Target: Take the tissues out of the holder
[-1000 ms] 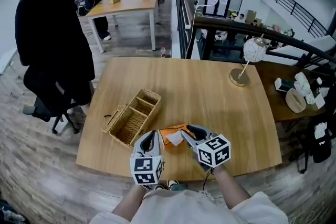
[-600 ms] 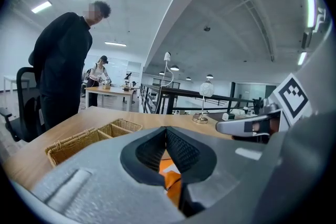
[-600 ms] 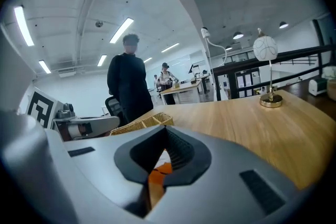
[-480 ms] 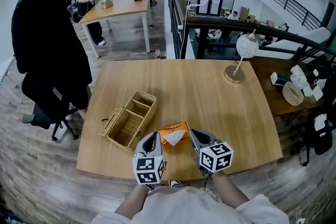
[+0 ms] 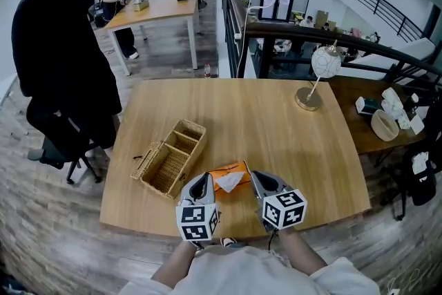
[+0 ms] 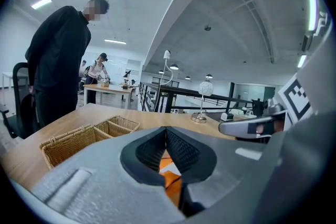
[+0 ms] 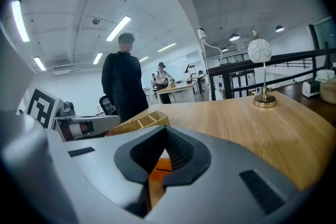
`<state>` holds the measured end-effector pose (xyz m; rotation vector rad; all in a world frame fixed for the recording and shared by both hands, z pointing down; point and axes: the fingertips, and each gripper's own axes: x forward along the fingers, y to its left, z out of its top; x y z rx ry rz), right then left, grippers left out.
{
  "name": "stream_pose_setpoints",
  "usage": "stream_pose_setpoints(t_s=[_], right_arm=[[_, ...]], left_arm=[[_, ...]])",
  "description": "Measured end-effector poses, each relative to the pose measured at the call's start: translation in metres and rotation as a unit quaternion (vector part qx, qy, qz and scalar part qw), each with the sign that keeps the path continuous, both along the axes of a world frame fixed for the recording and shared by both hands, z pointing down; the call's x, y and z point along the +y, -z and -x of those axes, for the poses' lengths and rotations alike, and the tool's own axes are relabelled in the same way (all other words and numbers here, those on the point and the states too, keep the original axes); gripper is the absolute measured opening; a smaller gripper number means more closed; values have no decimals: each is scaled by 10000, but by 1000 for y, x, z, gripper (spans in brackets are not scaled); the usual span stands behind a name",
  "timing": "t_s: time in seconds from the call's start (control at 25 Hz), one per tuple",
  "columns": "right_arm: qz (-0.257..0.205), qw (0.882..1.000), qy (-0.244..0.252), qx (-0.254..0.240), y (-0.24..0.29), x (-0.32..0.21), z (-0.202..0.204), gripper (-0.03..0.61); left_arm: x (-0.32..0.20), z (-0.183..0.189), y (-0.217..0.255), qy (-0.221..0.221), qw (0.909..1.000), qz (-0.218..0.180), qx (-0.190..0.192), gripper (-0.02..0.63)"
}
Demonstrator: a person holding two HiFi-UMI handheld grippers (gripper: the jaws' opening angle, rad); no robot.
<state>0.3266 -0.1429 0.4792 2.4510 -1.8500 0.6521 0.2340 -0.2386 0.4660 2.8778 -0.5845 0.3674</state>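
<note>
I see the orange holder [image 5: 224, 170] lying flat near the front edge of the table [image 5: 276, 128], and a white tissue [image 5: 232, 182] sticks up from its opening. The left gripper [image 5: 205, 178] is at the holder's left end and the right gripper [image 5: 254, 177] is at its right end. In each gripper view the jaws are pressed together, and some orange shows just behind the tips. I cannot tell if they nip the holder's edge. A wicker basket [image 5: 160, 146] stands just left of the holder. A lamp [image 5: 324, 64] is at the far right corner, and a person in black [image 5: 62, 45] stands beside the table.
</note>
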Motion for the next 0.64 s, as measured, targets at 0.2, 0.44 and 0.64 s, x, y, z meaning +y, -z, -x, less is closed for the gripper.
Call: stream_pose_setpoints(t_s=[0.2,0.44,0.64], right_arm=[[40,10000,-28,41,1,0,-2,3],[124,9999,-92,9,-5,3,-5,3],[135,9998,-135,19,-4,3,-7,3]], left_arm=[[-1,-2,-1,-22,10000,-2,-26,10],[-1,-1,-7,-40,10000,30,-86,9],[-3,0,-7,-33,9999,27,-104,10]])
